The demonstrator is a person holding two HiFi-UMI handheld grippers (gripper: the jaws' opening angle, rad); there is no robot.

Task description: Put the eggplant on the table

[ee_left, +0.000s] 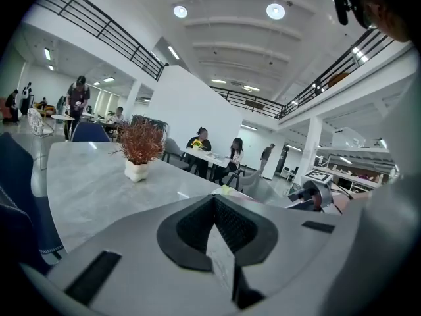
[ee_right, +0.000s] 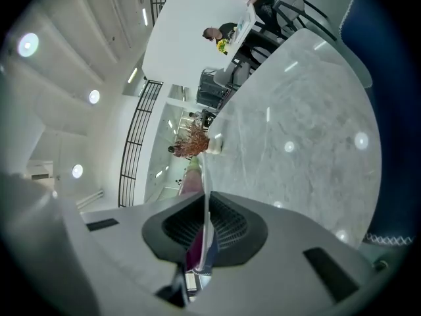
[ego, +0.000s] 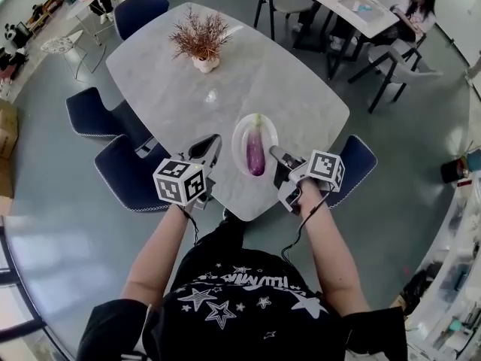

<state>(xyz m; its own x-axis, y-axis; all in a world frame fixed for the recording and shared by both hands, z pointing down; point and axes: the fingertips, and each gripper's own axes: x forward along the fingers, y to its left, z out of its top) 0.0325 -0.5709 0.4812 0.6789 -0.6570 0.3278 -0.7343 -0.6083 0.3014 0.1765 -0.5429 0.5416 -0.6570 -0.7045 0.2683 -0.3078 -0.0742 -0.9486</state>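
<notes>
Inspector: Item one. Your eggplant (ego: 256, 153) lies lengthwise in the white plate (ego: 242, 130), green tip away from you. The plate sits on the worktop (ego: 225, 89), at its near edge.

Second: Confirmed. Your right tool (ego: 276, 154) meets the plate's right rim. Its own view shows the rim running edge-on into the narrow gap, with the jaws closed onto it and purple showing just beyond.

Inspector: Your left tool (ego: 209, 147) sits just left of the plate, apart from it, jaws pressed together with nothing between.

Second: Noted also: a plant (ego: 201, 40) in a white pot stands well off, towards the worktop's far end.
</notes>
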